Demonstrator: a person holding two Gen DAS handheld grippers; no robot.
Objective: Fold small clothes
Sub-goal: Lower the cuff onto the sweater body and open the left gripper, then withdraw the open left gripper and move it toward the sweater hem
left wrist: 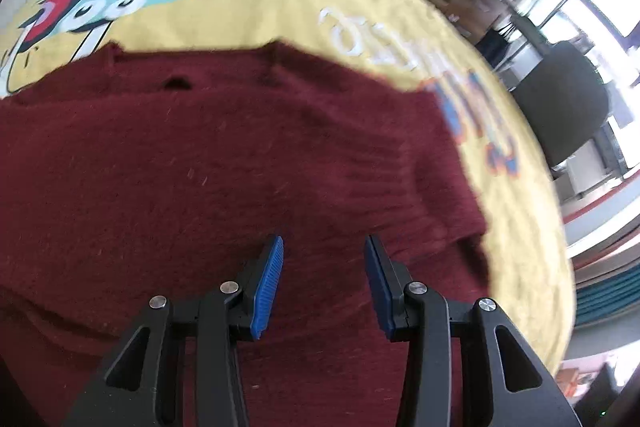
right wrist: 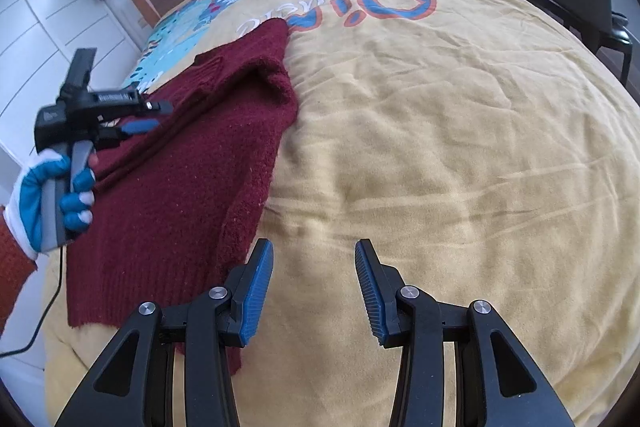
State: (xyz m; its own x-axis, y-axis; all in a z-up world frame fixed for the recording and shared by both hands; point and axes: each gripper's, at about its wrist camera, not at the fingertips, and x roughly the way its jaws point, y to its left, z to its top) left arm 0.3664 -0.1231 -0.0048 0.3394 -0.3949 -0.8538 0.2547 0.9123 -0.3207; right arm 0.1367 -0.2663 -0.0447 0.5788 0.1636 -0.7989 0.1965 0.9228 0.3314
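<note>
My left gripper [left wrist: 323,283] hangs over the maroon sweater [left wrist: 208,179], jaws parted, nothing clasped; the knit's near edge is cut off below. My right gripper [right wrist: 314,291] waits released above the bare yellow bedspread [right wrist: 460,155], beside the sweater's hem. My gloved left hand [right wrist: 52,203] is partly cropped.

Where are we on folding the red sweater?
Partly done: the sweater lies on the yellow bedspread with one side folded in. Nothing in hand: left gripper and right gripper both have empty, open jaws. Remaining folds are left.
</note>
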